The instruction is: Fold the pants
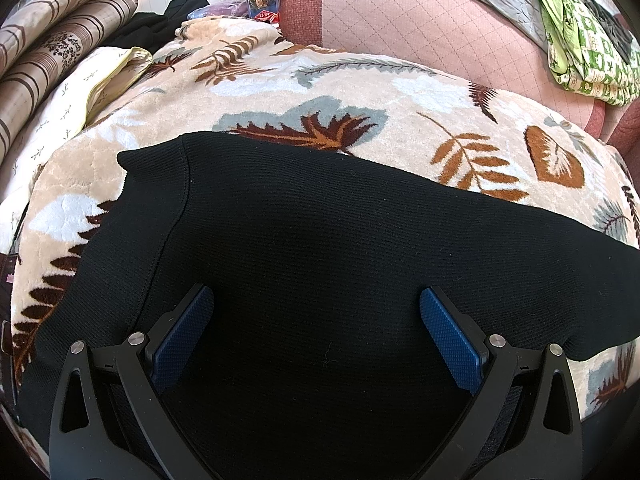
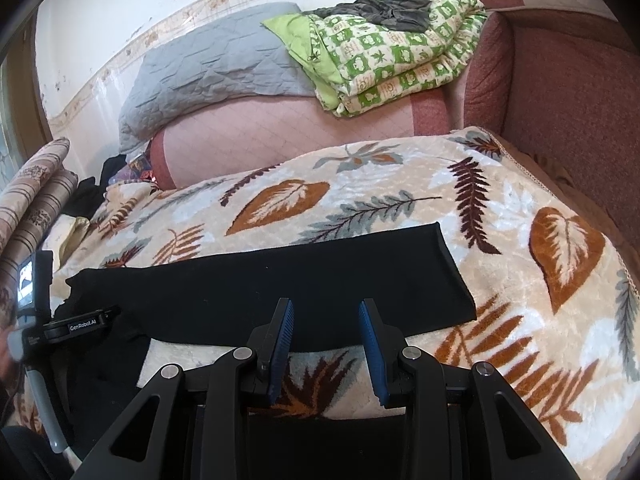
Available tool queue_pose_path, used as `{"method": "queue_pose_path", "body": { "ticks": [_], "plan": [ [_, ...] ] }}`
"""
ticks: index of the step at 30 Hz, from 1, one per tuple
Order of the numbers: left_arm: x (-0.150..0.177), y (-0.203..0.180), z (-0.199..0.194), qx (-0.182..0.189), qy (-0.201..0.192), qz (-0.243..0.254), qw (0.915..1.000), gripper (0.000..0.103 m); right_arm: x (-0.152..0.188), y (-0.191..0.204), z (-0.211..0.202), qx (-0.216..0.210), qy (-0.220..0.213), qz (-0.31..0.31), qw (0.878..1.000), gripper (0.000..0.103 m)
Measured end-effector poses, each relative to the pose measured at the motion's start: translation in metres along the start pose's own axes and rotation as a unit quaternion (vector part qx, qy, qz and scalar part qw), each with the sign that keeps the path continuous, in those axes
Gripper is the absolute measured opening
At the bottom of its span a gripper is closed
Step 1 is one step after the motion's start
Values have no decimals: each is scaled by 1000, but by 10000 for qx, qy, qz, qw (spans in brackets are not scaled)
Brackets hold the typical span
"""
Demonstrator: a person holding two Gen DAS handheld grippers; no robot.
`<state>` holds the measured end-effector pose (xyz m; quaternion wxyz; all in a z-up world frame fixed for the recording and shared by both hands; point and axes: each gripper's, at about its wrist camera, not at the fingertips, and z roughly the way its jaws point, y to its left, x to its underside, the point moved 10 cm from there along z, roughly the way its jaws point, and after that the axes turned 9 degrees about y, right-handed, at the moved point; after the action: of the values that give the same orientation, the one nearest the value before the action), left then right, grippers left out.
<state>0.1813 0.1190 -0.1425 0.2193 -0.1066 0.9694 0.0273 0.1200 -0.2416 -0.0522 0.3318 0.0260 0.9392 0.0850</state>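
Note:
Black ribbed pants [image 1: 320,220] lie flat on a cream blanket with a leaf pattern [image 1: 280,80]. In the left wrist view the waist end fills the lower frame. My left gripper [image 1: 317,296] hovers over it, open wide, with only cloth showing below its blue pads [image 1: 180,340]. In the right wrist view a pants leg [image 2: 280,288] stretches across the blanket [image 2: 500,220], its hem at the right. My right gripper [image 2: 326,306] sits over the leg's near edge, jaws partly apart and nothing between them. Whether either gripper touches the cloth I cannot tell.
A folded green-and-white quilt [image 2: 392,52] and a grey quilt [image 2: 216,64] rest on a pink cushion [image 2: 280,132] behind the blanket. A red sofa arm [image 2: 560,100] rises at the right. Striped bedding [image 1: 52,52] and a small cream pillow [image 1: 80,92] lie at the left.

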Motion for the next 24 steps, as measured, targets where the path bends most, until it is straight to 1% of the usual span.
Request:
{"method": "queue_pose_path", "body": {
  "ticks": [4,24],
  "plan": [
    [0,0,0,-2,2,1,10000,103,-2,-2,-4,-11,-76,31,10000,32],
    [0,0,0,-1,0,2,10000,103,2,-2,-2,27,1,-21,10000,32]
  ]
}}
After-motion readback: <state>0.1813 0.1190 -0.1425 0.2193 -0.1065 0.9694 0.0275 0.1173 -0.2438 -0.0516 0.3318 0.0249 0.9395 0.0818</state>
